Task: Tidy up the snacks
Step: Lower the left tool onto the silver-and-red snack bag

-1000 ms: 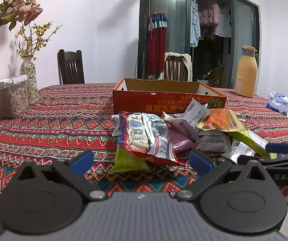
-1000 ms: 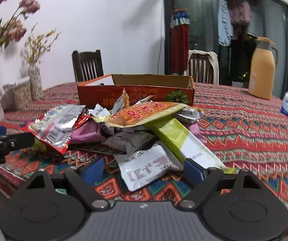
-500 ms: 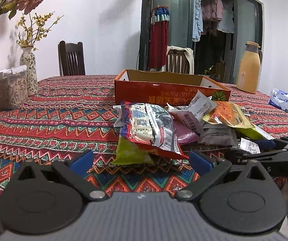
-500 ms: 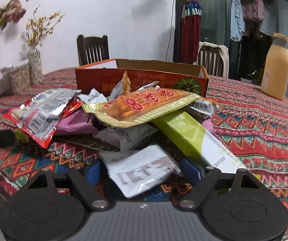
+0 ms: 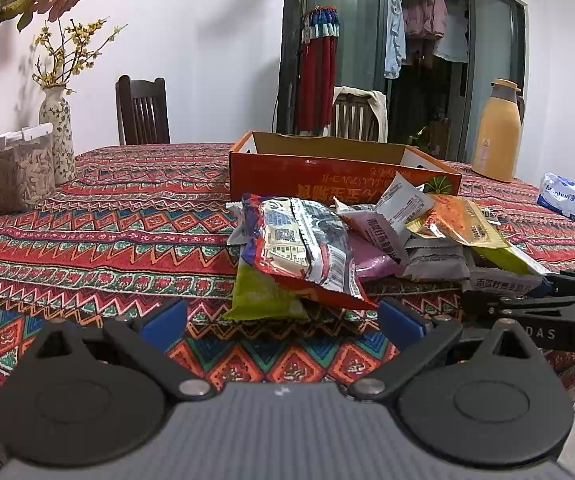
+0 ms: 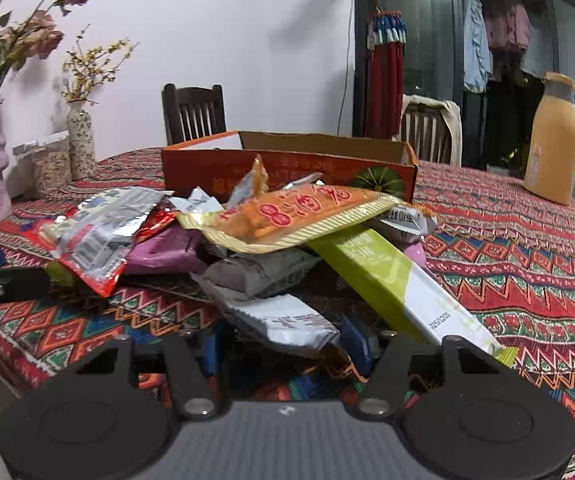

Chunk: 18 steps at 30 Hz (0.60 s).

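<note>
Right wrist view | right gripper just closing, pads pinching white packet at table's near edge | lift slowly, clear of green bar, toward orange box | tilted slightly downward | left gripper spread wide, empty, short of snack pile

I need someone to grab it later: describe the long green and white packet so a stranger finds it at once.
Start at the orange box on the patterned table; a snack heap lies before it. The green and white packet slants out of the heap's right side, from under the orange packet. It alone is long, narrow and two-toned.
</note>
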Each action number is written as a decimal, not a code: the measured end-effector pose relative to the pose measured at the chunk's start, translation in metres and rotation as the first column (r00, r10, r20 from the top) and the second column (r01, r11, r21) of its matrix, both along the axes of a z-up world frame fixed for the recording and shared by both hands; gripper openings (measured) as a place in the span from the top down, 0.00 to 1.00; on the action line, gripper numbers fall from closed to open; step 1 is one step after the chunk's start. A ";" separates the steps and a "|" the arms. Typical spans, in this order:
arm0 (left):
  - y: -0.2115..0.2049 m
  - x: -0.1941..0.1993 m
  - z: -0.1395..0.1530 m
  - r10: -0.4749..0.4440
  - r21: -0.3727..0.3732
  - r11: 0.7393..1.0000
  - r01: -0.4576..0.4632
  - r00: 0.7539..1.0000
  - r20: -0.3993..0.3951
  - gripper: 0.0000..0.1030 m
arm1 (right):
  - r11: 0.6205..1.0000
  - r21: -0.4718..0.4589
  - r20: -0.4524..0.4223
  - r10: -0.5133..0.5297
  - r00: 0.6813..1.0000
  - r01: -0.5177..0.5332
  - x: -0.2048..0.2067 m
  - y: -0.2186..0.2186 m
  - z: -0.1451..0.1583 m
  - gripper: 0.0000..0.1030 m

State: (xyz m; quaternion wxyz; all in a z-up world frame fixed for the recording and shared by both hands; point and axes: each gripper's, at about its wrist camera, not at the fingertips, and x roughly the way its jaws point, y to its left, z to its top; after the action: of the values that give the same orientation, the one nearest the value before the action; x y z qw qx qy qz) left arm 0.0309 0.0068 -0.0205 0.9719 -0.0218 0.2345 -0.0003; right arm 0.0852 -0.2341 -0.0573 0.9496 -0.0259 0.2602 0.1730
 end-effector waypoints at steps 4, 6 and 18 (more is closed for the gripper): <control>0.001 0.001 0.000 0.001 -0.003 1.000 -0.001 1.000 -0.003 0.00 | 1.000 0.001 0.017 0.008 1.000 -0.008 -0.007 0.001 0.001 0.48; 0.001 0.000 0.000 0.001 -0.004 1.000 -0.001 1.000 -0.002 0.00 | 1.000 0.001 0.024 0.010 1.000 -0.010 -0.010 0.001 0.002 0.50; 0.002 -0.002 0.002 0.001 -0.004 1.000 -0.001 1.000 0.006 0.00 | 0.998 0.054 0.063 -0.036 0.997 0.032 -0.024 -0.012 0.014 0.61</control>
State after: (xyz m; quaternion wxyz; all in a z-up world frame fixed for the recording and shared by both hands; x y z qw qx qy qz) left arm 0.0285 0.0083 -0.0184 0.9725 -0.0238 0.2317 -0.0004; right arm 0.0615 -0.2460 -0.0433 0.9606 -0.0019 0.2254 0.1627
